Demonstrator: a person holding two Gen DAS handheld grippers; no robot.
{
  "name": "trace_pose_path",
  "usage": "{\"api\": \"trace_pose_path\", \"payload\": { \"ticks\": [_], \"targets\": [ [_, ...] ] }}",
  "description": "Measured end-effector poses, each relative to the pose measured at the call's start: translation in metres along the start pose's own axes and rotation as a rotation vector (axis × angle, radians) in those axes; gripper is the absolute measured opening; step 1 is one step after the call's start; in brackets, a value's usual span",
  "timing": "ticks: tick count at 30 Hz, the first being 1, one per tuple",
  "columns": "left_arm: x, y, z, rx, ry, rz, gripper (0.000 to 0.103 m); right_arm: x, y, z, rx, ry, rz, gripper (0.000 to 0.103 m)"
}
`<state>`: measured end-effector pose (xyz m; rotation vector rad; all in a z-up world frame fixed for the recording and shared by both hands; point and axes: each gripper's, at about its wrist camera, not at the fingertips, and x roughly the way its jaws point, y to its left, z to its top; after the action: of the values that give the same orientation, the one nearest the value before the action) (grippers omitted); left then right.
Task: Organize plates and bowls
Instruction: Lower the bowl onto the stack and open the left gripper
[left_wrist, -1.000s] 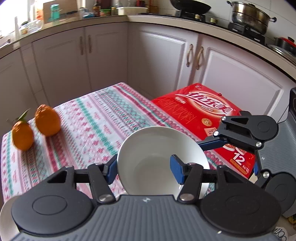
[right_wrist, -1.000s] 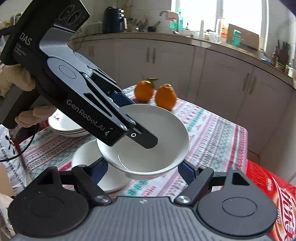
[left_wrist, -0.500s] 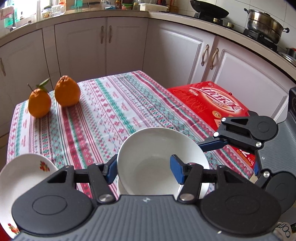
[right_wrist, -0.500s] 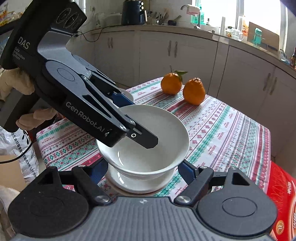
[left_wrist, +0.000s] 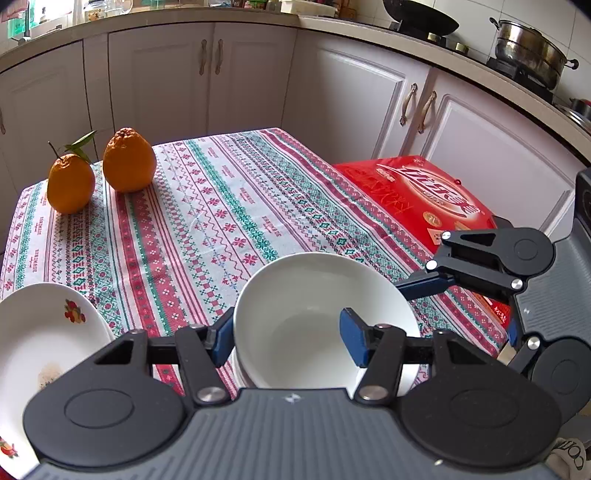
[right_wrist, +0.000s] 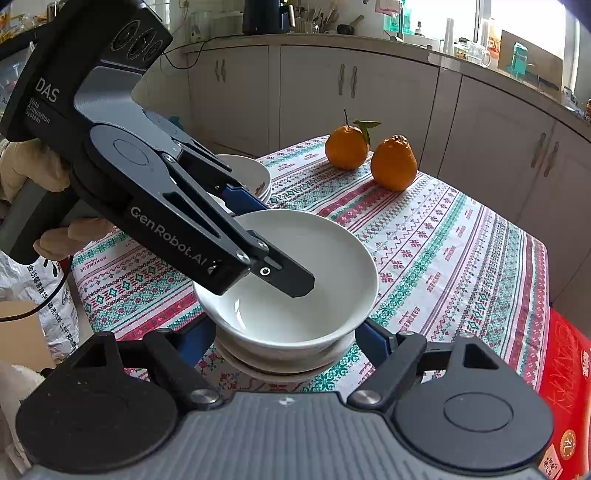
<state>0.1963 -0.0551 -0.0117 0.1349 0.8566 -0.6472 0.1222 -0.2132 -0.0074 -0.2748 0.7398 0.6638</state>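
A plain white bowl (left_wrist: 314, 317) (right_wrist: 295, 280) rests nested on another white bowl (right_wrist: 280, 360) on the patterned tablecloth. My left gripper (left_wrist: 288, 338) (right_wrist: 258, 240) is shut on the top bowl's near rim, one finger inside and one outside. My right gripper (right_wrist: 284, 332) (left_wrist: 461, 306) is open, its blue pads on either side of the bowl below the rim; whether they touch it I cannot tell. A stack of white plates with a fruit print (left_wrist: 40, 347) (right_wrist: 247, 173) sits to the left of the bowls.
Two oranges (left_wrist: 99, 177) (right_wrist: 373, 155) stand at the far end of the table (left_wrist: 221, 206). A red carton (left_wrist: 421, 199) lies beyond the table's right edge. White kitchen cabinets (left_wrist: 347, 92) surround the table. A bag (right_wrist: 44, 295) stands on the floor.
The bowl held by my left gripper came down from the air onto the other bowl. Both grippers moved with it, and the plate stack came into the left wrist view.
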Motion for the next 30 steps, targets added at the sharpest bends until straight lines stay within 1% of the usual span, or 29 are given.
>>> {"api": "trace_pose_path", "payload": {
  "ticks": [8, 11, 12, 13, 16, 20, 21, 22, 24, 28, 30],
  "targets": [
    [0.001, 0.000, 0.001, 0.003, -0.005, -0.007, 0.057, 0.002, -0.005, 0.000, 0.019, 0.003, 0.012, 0.086],
    [0.001, 0.002, 0.000, -0.005, -0.006, -0.013, 0.062, 0.004, -0.006, -0.001, 0.033, 0.002, 0.009, 0.093],
    [0.001, 0.004, 0.000, -0.009, -0.004, -0.012, 0.063, 0.003, -0.007, -0.001, 0.040, -0.004, 0.006, 0.100],
    [0.001, 0.005, -0.001, -0.011, -0.005, -0.018, 0.063, 0.002, -0.008, -0.001, 0.043, -0.020, 0.001, 0.103],
    [-0.002, 0.008, -0.001, -0.015, -0.014, -0.013, 0.063, -0.004, -0.008, 0.000, 0.040, -0.040, 0.013, 0.103],
    [-0.014, 0.008, -0.003, -0.003, -0.042, -0.007, 0.064, -0.007, -0.005, -0.002, 0.012, -0.034, -0.002, 0.103],
    [-0.018, 0.008, -0.004, 0.006, -0.051, -0.007, 0.069, -0.008, -0.004, -0.004, 0.008, -0.030, -0.004, 0.103],
    [-0.023, 0.006, -0.005, 0.015, -0.061, -0.002, 0.078, -0.009, -0.004, -0.005, 0.004, -0.026, -0.005, 0.103],
    [-0.036, 0.004, -0.012, 0.040, -0.096, 0.019, 0.088, -0.012, -0.003, -0.009, -0.006, -0.019, -0.011, 0.103],
    [-0.055, -0.001, -0.029, 0.115, -0.131, 0.075, 0.096, -0.016, -0.003, -0.015, -0.039, 0.000, -0.021, 0.103],
    [-0.060, 0.000, -0.039, 0.136, -0.119, 0.097, 0.099, -0.015, -0.003, -0.019, -0.058, 0.017, -0.023, 0.103]
  ]
}}
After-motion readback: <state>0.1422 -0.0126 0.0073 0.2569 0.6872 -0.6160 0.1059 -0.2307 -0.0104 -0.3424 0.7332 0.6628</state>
